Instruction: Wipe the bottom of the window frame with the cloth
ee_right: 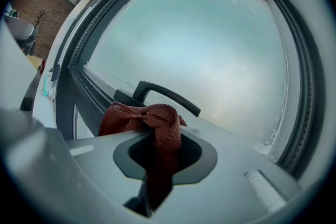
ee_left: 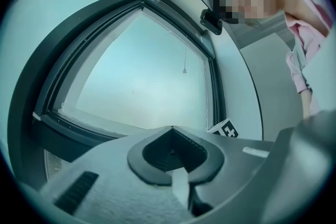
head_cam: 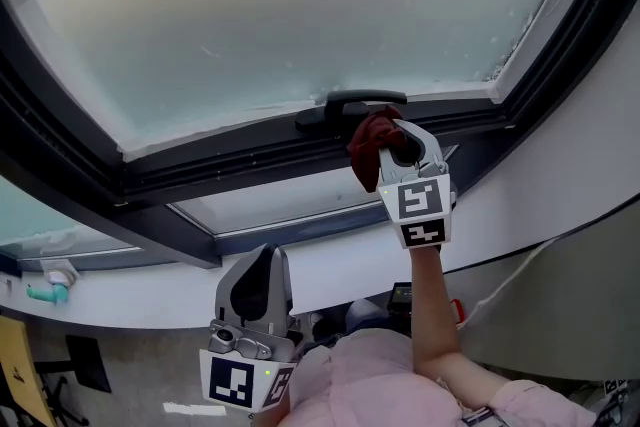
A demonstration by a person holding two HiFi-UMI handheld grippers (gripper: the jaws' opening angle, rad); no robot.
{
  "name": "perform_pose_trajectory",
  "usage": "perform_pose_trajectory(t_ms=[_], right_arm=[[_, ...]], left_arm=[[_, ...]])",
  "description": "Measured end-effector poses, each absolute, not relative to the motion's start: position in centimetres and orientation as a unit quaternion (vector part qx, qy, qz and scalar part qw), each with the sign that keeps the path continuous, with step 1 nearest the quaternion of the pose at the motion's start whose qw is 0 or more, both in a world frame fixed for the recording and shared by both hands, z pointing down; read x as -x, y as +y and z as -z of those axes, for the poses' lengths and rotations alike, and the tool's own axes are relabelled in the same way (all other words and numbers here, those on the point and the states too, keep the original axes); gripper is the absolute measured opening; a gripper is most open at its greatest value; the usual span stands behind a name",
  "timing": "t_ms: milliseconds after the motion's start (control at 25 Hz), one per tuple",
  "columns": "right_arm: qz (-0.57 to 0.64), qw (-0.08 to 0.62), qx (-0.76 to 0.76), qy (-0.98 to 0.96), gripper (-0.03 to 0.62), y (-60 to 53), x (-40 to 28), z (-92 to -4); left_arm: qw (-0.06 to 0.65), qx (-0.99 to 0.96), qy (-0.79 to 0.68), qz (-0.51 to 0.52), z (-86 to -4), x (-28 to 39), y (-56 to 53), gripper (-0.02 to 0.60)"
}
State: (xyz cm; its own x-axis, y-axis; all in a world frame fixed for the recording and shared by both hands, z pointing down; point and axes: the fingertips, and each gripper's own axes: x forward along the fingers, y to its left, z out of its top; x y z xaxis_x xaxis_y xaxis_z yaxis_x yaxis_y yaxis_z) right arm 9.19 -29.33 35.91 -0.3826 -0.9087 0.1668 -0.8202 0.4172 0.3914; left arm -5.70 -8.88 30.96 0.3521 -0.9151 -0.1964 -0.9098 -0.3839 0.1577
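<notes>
A dark red cloth (head_cam: 372, 141) is bunched in my right gripper (head_cam: 397, 147), which is shut on it and held up at the bottom of the dark window frame (head_cam: 240, 165), just below the black window handle (head_cam: 350, 105). In the right gripper view the cloth (ee_right: 149, 120) spills over the closed jaws, right in front of the handle (ee_right: 165, 96) and the lower frame rail (ee_right: 86, 86). My left gripper (head_cam: 255, 300) hangs low near the person's body, away from the window. Its jaws are shut with nothing between them (ee_left: 170, 157).
Frosted glass (head_cam: 300, 5) fills the window above the frame. A white sill (head_cam: 330, 260) runs below it. A teal object (head_cam: 48, 292) rests on the ledge at far left. The person's pink sleeve (head_cam: 370, 375) is at the bottom.
</notes>
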Motion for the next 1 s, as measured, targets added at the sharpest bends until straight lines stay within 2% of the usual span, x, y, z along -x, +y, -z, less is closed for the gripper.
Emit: perform_pose_trajectory(t_ms=[1000], right_arm=[[0.088,0.179,-0.569,-0.798,0.061,-31.5,-16.7,-35.9]], left_arm=[[0.019,-0.844,-0.521,0.127,-30.3,2.7,-12.6,-0.003]])
